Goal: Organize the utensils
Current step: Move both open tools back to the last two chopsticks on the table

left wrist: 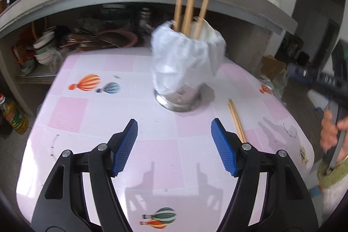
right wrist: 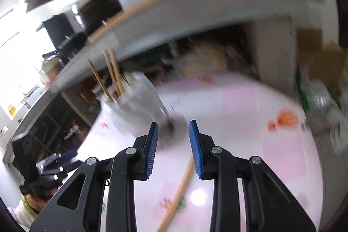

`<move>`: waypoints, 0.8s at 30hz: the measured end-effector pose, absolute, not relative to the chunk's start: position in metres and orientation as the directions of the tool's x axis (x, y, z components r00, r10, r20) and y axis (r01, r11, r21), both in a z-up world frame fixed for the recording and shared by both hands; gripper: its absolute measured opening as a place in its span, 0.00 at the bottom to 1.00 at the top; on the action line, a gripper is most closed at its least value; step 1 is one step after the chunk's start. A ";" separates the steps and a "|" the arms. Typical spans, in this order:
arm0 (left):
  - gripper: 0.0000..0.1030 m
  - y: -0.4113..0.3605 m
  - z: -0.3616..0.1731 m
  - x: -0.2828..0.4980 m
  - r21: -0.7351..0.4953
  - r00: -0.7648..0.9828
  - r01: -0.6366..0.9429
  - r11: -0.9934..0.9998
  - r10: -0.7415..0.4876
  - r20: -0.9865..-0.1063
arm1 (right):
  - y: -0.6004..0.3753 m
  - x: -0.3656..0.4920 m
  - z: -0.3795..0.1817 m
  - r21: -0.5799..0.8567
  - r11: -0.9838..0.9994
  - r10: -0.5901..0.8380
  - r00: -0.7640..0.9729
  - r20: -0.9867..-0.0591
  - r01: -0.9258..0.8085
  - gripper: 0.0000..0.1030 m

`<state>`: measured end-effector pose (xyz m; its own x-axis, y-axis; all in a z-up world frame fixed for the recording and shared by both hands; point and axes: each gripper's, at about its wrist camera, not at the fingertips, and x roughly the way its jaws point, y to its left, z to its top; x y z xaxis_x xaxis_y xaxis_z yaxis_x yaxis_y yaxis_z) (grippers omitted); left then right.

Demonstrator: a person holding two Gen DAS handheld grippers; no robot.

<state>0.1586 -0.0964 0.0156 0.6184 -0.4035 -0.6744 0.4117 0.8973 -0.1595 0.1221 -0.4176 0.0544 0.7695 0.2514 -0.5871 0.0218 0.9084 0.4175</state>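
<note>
Now, the scene in short lines:

Holder: a shiny round metal utensil holder (left wrist: 180, 99), its upper part wrapped in a white plastic bag (left wrist: 187, 55), stands upright on the pink checked table with balloon prints (left wrist: 71, 114).

Already sorted: three light wooden chopsticks (left wrist: 190, 5) stand inside the holder and lean a little to different sides.

Still loose: one pair of wooden chopsticks (left wrist: 237, 123) lies flat on the table, near the holder base but not touching it; in the right wrist view it runs under the right gripper toward the lower edge.

Left gripper (left wrist: 174, 129): its blue ribbed pads are spread wide, nothing is between them, and it points down at the table in front of the holder.

Right gripper (right wrist: 173, 129): its jaws stand partly apart and carry nothing; the loose pair lies on the table below them. This view is blurred.

Step in hand: I judge that the loose pair is the next thing to pick up, probably with the right gripper.

Next move calls for: lowering the pads on both sides of the thin sticks, pinching both together, then lifting and tilting them upright into the bag opening.

Risk: the sticks are thin and flat on the table, so one may slip out.
</note>
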 end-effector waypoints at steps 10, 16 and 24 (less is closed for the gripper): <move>0.63 -0.192 -0.023 0.177 -0.164 0.477 0.574 0.802 -0.490 -0.730 | -0.418 0.082 -0.024 0.409 0.893 0.183 0.678 -0.712 0.188 0.29; 0.42 -0.251 -0.052 0.200 -0.127 0.425 0.625 0.770 -0.473 -0.772 | -0.407 0.078 -0.029 0.363 0.915 0.161 0.664 -0.730 0.178 0.29; 0.19 -0.282 -0.077 0.228 -0.102 0.389 0.626 0.773 -0.423 -0.819 | -0.418 0.077 -0.033 0.392 0.901 0.177 0.668 -0.723 0.186 0.29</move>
<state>0.2280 -0.2818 -0.0765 0.3886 -0.4229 -0.8186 0.6257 0.7733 -0.1025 0.0767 -0.4182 -0.0332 0.6675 0.1766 -0.7233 0.1864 0.9009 0.3920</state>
